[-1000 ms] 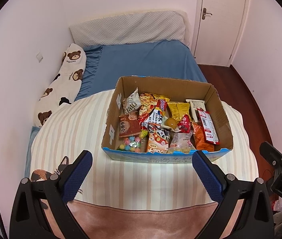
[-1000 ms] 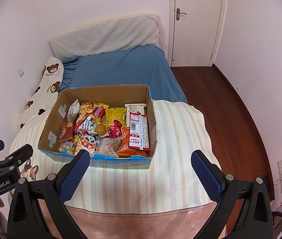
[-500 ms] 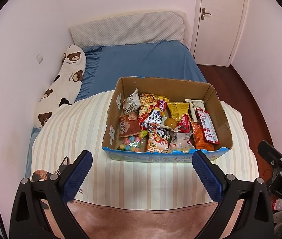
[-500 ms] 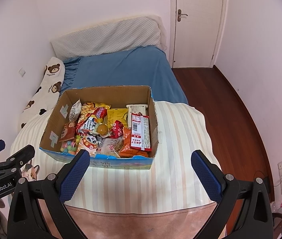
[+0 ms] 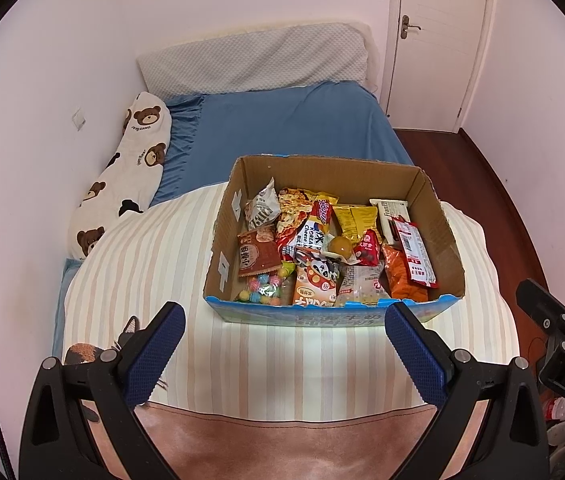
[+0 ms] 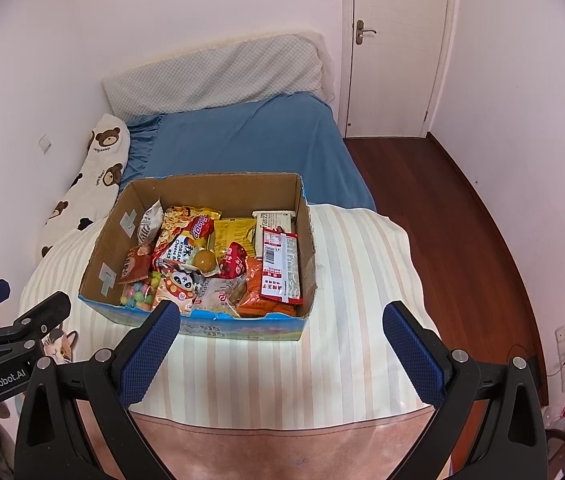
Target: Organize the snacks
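An open cardboard box [image 5: 444,236] [image 6: 102,256] stands on a striped quilt on the bed, filled with several snack packets. Among them lie a brown packet [image 5: 257,257], a bag of coloured candies [image 5: 263,289] [image 6: 138,294], a red long packet [image 5: 416,254] [image 6: 281,266], an orange bag [image 5: 402,284] and a round golden sweet [image 5: 340,246] [image 6: 205,260]. My left gripper [image 5: 282,350] hangs open, short of the box's near wall, nothing between its fingers. My right gripper [image 6: 280,350] is open too, just in front of the box.
The striped quilt [image 5: 142,272] [image 6: 362,264] covers the near half of a blue-sheeted bed [image 5: 282,128]. A bear-print pillow [image 5: 122,184] lies along the left wall, a grey pillow [image 5: 254,60] at the head. Wooden floor [image 6: 462,216] and a white door [image 6: 394,48] are at right.
Both grippers have drifted slightly nearer the box, which sits a little lower in the right wrist view. Both stay open and the snacks have not moved.
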The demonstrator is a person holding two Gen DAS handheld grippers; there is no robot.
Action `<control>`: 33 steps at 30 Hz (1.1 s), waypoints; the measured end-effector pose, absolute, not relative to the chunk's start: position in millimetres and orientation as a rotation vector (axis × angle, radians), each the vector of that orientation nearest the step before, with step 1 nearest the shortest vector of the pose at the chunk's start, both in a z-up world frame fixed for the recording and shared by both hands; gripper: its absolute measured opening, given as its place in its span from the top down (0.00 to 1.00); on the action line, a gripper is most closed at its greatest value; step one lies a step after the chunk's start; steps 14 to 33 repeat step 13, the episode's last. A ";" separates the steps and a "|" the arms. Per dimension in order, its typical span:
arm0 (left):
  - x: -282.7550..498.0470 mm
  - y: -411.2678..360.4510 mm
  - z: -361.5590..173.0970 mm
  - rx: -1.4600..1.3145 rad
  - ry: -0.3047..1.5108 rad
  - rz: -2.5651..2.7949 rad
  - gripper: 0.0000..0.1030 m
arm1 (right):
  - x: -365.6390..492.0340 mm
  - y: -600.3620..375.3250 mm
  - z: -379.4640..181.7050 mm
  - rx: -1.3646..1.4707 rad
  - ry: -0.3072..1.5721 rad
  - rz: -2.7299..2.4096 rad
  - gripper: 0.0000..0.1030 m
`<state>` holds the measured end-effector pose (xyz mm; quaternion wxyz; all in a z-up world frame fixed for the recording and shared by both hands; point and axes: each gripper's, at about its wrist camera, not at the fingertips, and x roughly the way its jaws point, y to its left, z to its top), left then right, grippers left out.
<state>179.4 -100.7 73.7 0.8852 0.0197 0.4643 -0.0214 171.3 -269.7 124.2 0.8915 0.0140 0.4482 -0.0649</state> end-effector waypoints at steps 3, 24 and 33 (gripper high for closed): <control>178.6 -101.8 74.7 0.045 0.964 -0.049 0.00 | 171.3 -269.9 124.1 0.031 0.931 -0.135 0.00; 176.8 -101.7 76.1 0.051 0.951 -0.051 0.01 | 171.1 -269.7 124.2 0.032 0.930 -0.134 0.00; 176.8 -101.7 76.1 0.051 0.951 -0.051 0.01 | 171.1 -269.7 124.2 0.032 0.930 -0.134 0.00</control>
